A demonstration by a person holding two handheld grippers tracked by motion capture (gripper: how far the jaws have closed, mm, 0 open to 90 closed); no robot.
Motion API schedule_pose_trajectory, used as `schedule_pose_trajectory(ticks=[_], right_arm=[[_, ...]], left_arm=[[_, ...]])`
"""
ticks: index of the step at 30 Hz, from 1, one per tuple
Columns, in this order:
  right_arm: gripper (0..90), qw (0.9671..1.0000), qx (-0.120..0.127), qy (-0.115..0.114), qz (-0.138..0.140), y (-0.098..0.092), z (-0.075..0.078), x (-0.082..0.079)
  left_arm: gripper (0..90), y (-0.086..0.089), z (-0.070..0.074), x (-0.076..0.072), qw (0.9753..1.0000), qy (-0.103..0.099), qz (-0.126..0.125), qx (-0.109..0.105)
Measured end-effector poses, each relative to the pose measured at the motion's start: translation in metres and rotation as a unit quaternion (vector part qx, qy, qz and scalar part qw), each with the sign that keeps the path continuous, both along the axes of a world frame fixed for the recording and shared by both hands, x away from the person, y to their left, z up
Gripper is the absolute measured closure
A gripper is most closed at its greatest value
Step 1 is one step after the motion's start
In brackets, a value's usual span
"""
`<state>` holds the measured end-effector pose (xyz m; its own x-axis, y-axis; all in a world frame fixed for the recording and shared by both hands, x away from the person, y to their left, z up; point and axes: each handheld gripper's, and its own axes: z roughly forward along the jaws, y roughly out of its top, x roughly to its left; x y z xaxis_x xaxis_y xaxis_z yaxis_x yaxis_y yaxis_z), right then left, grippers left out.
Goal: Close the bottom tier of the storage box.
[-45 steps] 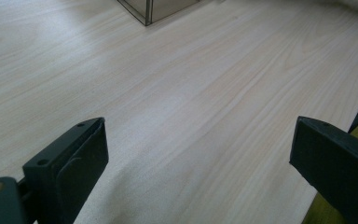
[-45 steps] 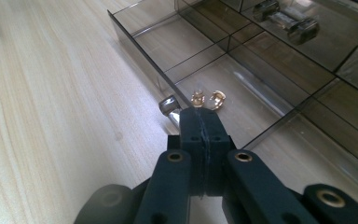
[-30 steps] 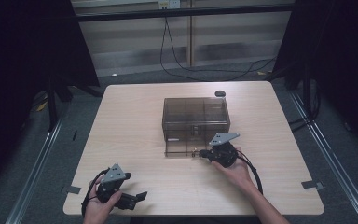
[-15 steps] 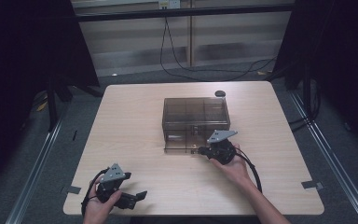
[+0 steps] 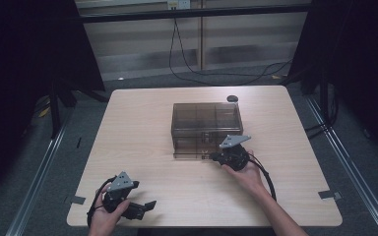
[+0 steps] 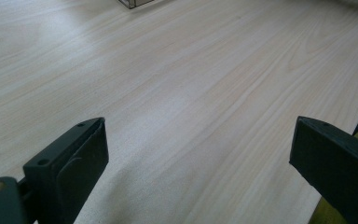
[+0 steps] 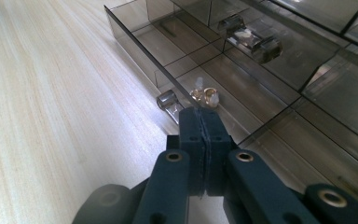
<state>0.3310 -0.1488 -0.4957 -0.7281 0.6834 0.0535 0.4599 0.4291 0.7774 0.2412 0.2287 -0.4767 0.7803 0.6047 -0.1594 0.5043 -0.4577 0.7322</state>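
- A pale wooden tabletop (image 5: 142,128) stands on grey carpet in a dim room, with dark curtains at both sides and black cables trailing over the floor beyond its far edge.
- A smoky, see-through plastic drawer box (image 5: 205,118) sits a little right of the tabletop's middle, nearer the far edge than the near one.
- A small dark round thing (image 5: 233,98) lies on the tabletop just behind the box's far right corner; what it is cannot be made out.
- The box's low front drawer (image 7: 177,60) stands pulled out toward the near edge, and its inside is split into compartments by clear dividers.
- The right gripper (image 5: 215,157), held in the person's right hand (image 5: 243,169), is at the front right corner of the box, right at the drawer front.
- In the right gripper view its jaws are pressed together with no gap, just before the drawer's clear knob (image 7: 168,99); whether they pinch part of that handle cannot be told.
- The left gripper (image 5: 145,206) rests in the left hand (image 5: 109,217) near the tabletop's near left corner, well apart from the box.
- Its jaws stand wide apart over bare wood with nothing between them.
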Motion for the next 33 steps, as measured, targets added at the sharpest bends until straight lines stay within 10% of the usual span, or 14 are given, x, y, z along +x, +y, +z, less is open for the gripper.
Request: schedule_pose_trajectory(ticks=[33], right_arm=[[89.4, 0.9992, -0.004, 0.005, -0.039, -0.006, -0.010, 0.014]], left_arm=[[3.8, 0.006, 0.003, 0.002, 1.0000, -0.006, 0.004, -0.002]])
